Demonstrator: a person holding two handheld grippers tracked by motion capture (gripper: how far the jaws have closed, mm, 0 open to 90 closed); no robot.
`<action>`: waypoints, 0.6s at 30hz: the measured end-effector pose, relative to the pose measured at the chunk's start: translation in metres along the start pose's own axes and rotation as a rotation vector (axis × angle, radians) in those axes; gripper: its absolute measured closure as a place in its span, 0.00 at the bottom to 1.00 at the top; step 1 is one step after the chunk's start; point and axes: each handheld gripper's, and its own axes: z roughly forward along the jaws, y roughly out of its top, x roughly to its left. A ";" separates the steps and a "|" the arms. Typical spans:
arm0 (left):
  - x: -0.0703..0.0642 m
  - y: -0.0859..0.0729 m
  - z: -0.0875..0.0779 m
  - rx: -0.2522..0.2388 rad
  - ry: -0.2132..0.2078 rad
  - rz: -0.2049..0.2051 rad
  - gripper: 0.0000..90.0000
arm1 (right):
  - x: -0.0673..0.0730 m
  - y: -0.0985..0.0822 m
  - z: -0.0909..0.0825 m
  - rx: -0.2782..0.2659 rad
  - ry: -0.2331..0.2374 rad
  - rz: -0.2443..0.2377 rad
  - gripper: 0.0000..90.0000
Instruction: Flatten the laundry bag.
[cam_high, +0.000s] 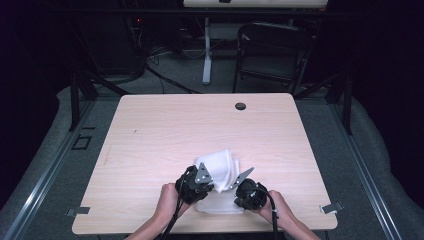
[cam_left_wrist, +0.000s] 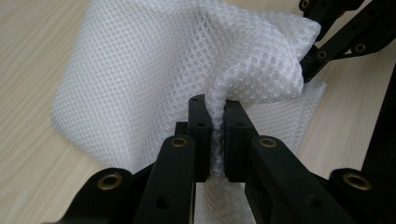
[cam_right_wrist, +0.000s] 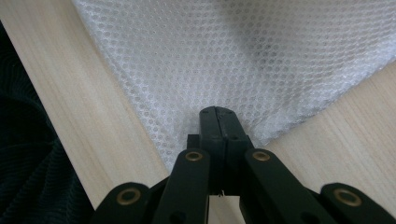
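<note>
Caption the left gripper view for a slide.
Left tongs shut on a bunched fold of white mesh fabric, lifting it off the wooden table.

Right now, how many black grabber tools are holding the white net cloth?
2. The left gripper pinches a bunched fold of the white mesh cloth. The right gripper is clamped on a corner of the cloth, low to the wooden table.

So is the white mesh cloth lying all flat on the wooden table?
No, the white mesh cloth is bunched up and lifted where the left gripper pinches a fold of it.
</note>
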 end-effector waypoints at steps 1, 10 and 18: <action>0.002 -0.001 -0.002 -0.020 0.008 -0.018 0.93 | -0.001 0.000 -0.001 0.010 -0.002 0.004 1.00; 0.006 -0.005 -0.010 -0.026 0.038 -0.028 0.93 | 0.001 0.000 -0.001 0.015 -0.020 0.006 1.00; 0.010 -0.014 -0.016 -0.011 0.046 -0.047 0.93 | 0.002 0.000 -0.001 0.021 -0.024 0.010 1.00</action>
